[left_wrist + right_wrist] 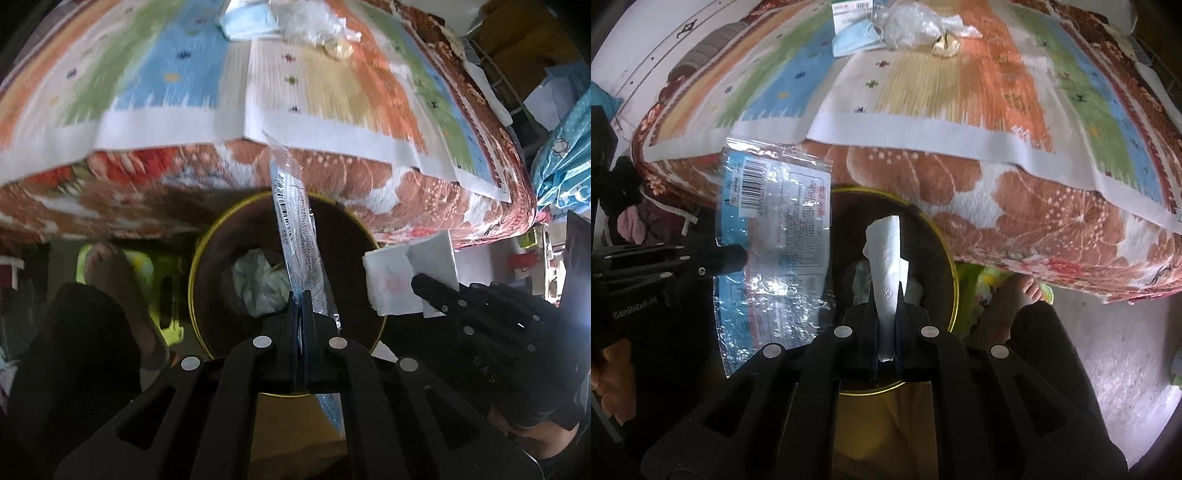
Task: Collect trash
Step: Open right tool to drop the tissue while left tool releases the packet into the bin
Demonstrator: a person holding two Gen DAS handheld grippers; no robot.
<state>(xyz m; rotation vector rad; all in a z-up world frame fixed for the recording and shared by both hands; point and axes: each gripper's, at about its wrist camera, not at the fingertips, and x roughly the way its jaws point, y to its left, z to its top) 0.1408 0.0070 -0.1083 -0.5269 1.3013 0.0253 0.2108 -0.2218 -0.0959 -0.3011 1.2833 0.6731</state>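
Note:
My left gripper (300, 295) is shut on a clear plastic wrapper (295, 229) with blue print and a barcode, held edge-on over the round yellow-rimmed bin (195, 258). The wrapper also shows flat in the right wrist view (775, 236), with the left gripper (738, 256) beside it. My right gripper (886, 295) is shut on a folded white tissue (888, 251) above the same bin (955, 291). The tissue (391, 284) and right gripper (421, 282) show at the bin's right. Crumpled white trash (258, 284) lies inside the bin.
A bed with a striped mat (923, 92) fills the background. On it lie a blue face mask (855, 40), a clear plastic bag (912, 26) and a small yellowish wrapper (945, 46). The person's bare foot (1019, 295) stands beside the bin.

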